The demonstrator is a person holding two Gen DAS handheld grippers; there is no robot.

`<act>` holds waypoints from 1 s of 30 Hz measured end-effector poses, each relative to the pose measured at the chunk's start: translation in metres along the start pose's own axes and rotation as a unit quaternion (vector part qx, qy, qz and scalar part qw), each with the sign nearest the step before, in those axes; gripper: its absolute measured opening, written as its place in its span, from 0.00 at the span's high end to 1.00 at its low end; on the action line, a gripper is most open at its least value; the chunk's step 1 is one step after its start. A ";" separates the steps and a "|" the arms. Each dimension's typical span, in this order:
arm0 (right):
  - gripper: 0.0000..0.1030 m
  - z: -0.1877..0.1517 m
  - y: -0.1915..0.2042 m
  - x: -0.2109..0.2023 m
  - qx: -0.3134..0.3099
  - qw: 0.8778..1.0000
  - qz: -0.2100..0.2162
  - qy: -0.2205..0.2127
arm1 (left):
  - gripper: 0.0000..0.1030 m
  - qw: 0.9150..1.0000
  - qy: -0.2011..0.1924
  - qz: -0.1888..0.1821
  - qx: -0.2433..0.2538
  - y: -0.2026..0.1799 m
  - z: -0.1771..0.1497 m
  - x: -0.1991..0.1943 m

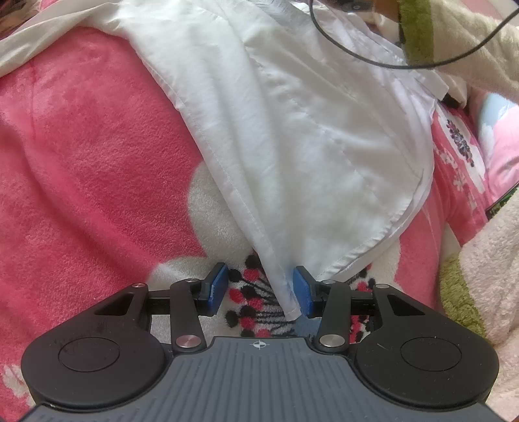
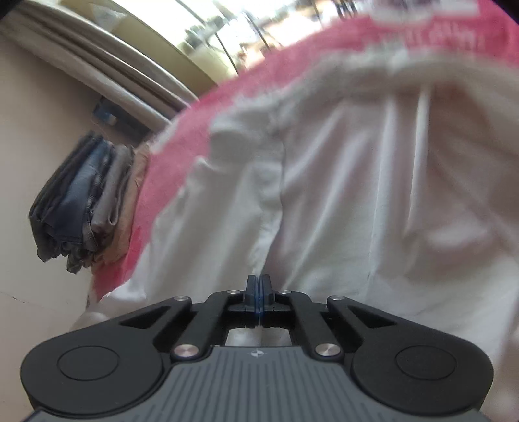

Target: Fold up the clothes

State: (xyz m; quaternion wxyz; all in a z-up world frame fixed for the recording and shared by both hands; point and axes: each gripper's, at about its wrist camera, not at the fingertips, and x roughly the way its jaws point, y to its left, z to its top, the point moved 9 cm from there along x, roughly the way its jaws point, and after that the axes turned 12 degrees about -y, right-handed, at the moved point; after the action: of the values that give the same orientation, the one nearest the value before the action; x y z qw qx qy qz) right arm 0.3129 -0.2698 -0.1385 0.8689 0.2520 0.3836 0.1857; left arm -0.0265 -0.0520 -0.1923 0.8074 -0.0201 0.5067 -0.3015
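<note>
A white shirt (image 1: pixel 292 146) lies spread over a pink fleece blanket (image 1: pixel 97 146). One hemmed corner of it hangs down between the jaws of my left gripper (image 1: pixel 259 276). The jaws stand apart and the cloth rests against the right blue pad (image 1: pixel 303 289) only. In the right wrist view the same white shirt (image 2: pixel 373 194) fills the frame, somewhat blurred. My right gripper (image 2: pixel 258 279) has its pads pressed together low on the cloth, where a raised crease runs into the tips and a thin sliver of fabric shows between the pads.
A black cable (image 1: pixel 340 48) loops over the shirt's far end, beside a cream sleeve with green trim (image 1: pixel 418 29). More cream and green fleece (image 1: pixel 460 292) lies at the right. A stack of folded jeans and trousers (image 2: pixel 78 201) sits at the blanket's left edge by a pale wall.
</note>
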 end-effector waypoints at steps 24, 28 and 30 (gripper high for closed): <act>0.79 -0.071 -0.013 -0.080 0.035 0.992 -0.010 0.120 | 0.54 1.000 -0.003 0.003 0.014 -0.002 0.000 0.000; 0.79 -0.106 -0.031 -0.091 0.084 0.986 -0.011 0.146 | 0.53 1.000 -0.009 0.005 0.015 -0.002 0.000 0.000; 0.79 -0.111 -0.034 -0.095 0.103 0.984 -0.004 0.142 | 0.53 1.000 -0.012 0.008 0.014 -0.003 -0.001 -0.001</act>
State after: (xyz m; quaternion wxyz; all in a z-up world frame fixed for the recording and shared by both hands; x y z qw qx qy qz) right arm 0.1723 -0.3136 -0.1678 0.7755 0.3098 0.5212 0.1758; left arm -0.0289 -0.0536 -0.1914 0.8159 -0.0086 0.4929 -0.3021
